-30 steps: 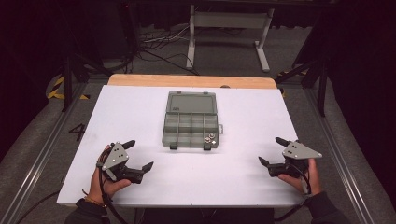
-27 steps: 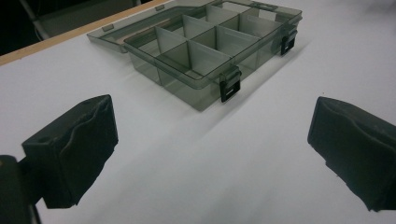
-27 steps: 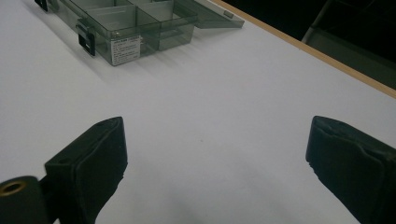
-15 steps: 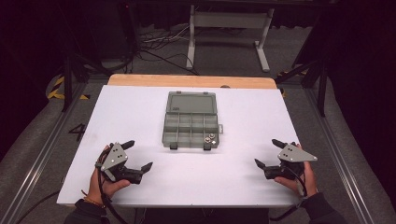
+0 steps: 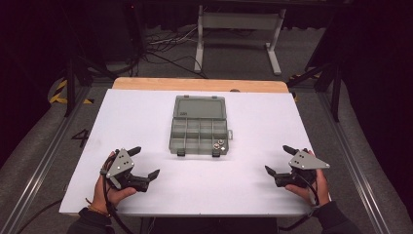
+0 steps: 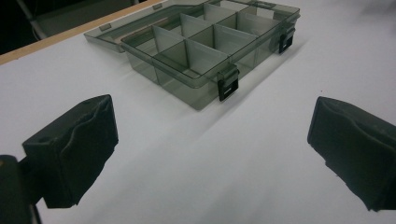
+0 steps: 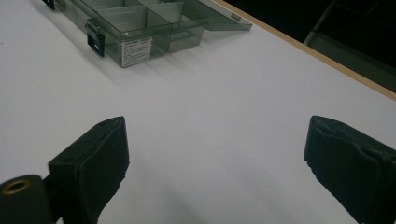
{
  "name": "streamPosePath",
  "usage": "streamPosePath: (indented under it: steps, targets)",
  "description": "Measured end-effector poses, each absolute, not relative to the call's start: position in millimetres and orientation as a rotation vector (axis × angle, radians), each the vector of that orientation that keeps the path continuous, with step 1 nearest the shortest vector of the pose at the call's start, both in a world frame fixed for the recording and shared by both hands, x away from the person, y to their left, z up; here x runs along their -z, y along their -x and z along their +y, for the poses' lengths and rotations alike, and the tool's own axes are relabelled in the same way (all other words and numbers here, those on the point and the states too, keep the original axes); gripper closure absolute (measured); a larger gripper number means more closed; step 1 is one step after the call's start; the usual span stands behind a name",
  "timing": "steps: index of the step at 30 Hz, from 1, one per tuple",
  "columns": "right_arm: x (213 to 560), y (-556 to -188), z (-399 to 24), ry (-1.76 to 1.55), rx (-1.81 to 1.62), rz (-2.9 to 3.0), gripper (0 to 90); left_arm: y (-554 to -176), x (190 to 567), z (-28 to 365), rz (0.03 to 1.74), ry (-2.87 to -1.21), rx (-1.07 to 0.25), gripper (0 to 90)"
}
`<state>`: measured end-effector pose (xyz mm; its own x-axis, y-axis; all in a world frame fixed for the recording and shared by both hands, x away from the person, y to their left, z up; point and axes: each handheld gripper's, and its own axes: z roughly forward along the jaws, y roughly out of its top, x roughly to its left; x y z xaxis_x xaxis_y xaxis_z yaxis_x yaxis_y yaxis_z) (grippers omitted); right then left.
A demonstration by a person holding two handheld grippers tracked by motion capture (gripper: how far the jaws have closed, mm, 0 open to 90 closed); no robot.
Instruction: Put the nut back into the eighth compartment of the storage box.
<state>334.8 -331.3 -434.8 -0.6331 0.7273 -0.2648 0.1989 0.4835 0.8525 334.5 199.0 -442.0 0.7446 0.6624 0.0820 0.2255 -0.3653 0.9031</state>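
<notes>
An open compartment box [image 5: 199, 127] sits mid-surface [image 5: 253, 190], small metal parts [image 5: 219, 145] in its near right cell, as the left claw [image 5: 144, 162] and right claw [image 5: 280, 160] rest spread wide, empty.

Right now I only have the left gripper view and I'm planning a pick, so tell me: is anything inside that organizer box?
Observer: Yes. In the high view, a few small metal parts sit in the near right compartment of the organizer box.
Operator: Is the lid fully open?
Observer: It lies folded back flat on the table, on the far side of the box.
Operator: Where is the right gripper?
Observer: The right gripper is open and holds nothing, near the table's front right, apart from the box.
Operator: Any markings on the box?
Observer: The right gripper view shows a white label on its side wall; the text is too small to read.
</notes>
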Motion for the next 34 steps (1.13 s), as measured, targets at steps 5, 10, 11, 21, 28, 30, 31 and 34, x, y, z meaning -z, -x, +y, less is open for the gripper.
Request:
streamPosePath:
  steps: [5, 10, 11, 21, 28, 30, 31, 34]
  targets:
    - [433.3, -334.3, -331.0, -0.762, -1.105, 2.102, 8.0, -334.3, 442.1, 199.2, 0.676, -1.933, -0.543, 2.4]
    - [432.5, -333.8, -330.5, -0.759, -1.105, 2.092, 8.4, -334.4, 442.1, 199.1, 0.676, -1.934, -0.542, 2.5]
    - [432.4, -333.9, -330.7, -0.760, -1.107, 2.091, 8.5, -334.5, 442.2, 199.0, 0.678, -1.934, -0.541, 2.5]
    - [433.1, -334.7, -332.9, -0.778, -1.109, 2.088, 8.8, -336.3, 442.3, 198.9, 0.680, -1.932, -0.538, 2.5]
    - [434.4, -335.2, -333.0, -0.789, -1.108, 2.094, 9.1, -334.8, 441.8, 198.5, 0.676, -1.932, -0.537, 2.5]
    - [434.3, -335.5, -333.2, -0.787, -1.111, 2.092, 9.2, -335.2, 441.8, 198.4, 0.679, -1.928, -0.537, 2.4]
    - [434.3, -335.6, -333.3, -0.790, -1.110, 2.092, 9.2, -335.5, 441.5, 198.1, 0.680, -1.930, -0.540, 2.5]
    - [434.2, -334.9, -335.1, -0.793, -1.112, 2.080, 11.8, -336.3, 441.6, 197.2, 0.677, -1.934, -0.537, 2.5]
